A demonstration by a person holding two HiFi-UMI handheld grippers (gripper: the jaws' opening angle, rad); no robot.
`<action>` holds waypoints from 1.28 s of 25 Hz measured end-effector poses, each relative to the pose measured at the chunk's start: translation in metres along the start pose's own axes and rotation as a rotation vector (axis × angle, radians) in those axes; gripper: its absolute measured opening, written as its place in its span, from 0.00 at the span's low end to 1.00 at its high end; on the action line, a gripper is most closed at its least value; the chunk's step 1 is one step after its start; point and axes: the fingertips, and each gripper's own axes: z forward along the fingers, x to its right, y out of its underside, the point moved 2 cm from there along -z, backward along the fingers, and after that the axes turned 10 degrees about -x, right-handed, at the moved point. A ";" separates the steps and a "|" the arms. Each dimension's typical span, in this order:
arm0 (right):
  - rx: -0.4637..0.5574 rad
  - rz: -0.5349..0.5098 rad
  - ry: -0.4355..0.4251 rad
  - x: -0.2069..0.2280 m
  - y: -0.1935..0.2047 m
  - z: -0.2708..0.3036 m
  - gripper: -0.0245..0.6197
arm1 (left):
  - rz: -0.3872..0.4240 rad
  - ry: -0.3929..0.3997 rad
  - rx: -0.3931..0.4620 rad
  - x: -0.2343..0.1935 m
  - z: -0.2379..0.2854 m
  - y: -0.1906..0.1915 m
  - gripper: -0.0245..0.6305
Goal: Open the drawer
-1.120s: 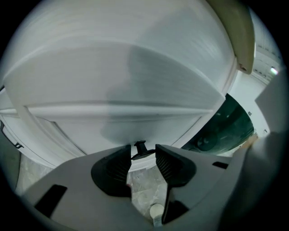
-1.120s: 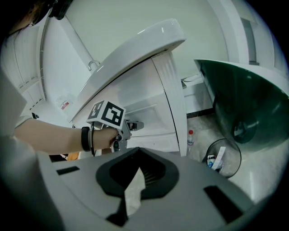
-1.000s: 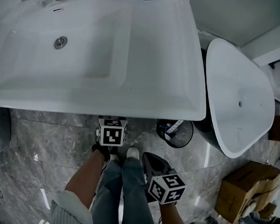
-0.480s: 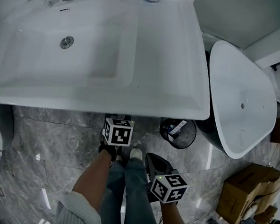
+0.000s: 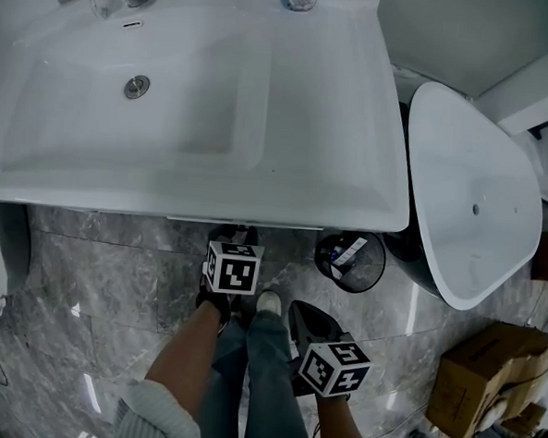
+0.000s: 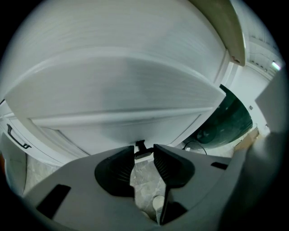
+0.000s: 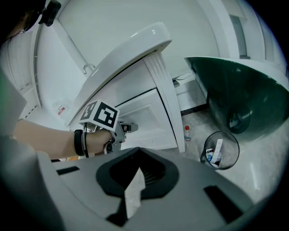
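The drawer front [image 7: 144,115] is a white panel under the white basin top [image 5: 164,197]. Its small dark handle [image 6: 140,145] sits between the tips of my left gripper [image 6: 143,151]. The jaws have just been closing and now pinch it. From above, the left gripper [image 5: 238,233] reaches under the basin's front edge, where a thin pale strip of drawer [image 5: 237,222] shows. In the right gripper view the left gripper [image 7: 128,127] meets the panel. My right gripper [image 5: 298,309] hangs lower right over the floor, its jaws [image 7: 137,173] nearly together with nothing between them.
A wire waste bin [image 5: 350,262] stands right of the vanity. Beyond it is a white tub [image 5: 465,197] with a dark outer shell. A cardboard box [image 5: 482,374] sits at the lower right, and a small bottle [image 7: 187,134] stands by the cabinet corner. My shoes [image 5: 267,301] are on grey marble floor.
The left gripper's marker cube has slid slightly back from the vanity toward me. A thin pale strip now shows under the basin edge. The right gripper has stayed put.
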 end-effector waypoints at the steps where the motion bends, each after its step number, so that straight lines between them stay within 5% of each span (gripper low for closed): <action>1: 0.001 0.001 0.000 0.000 0.000 0.000 0.05 | -0.003 0.001 0.000 0.000 -0.001 0.002 0.26; 32: 0.009 0.003 0.000 -0.009 -0.005 0.001 0.05 | -0.024 0.001 -0.026 0.018 -0.027 0.069 0.25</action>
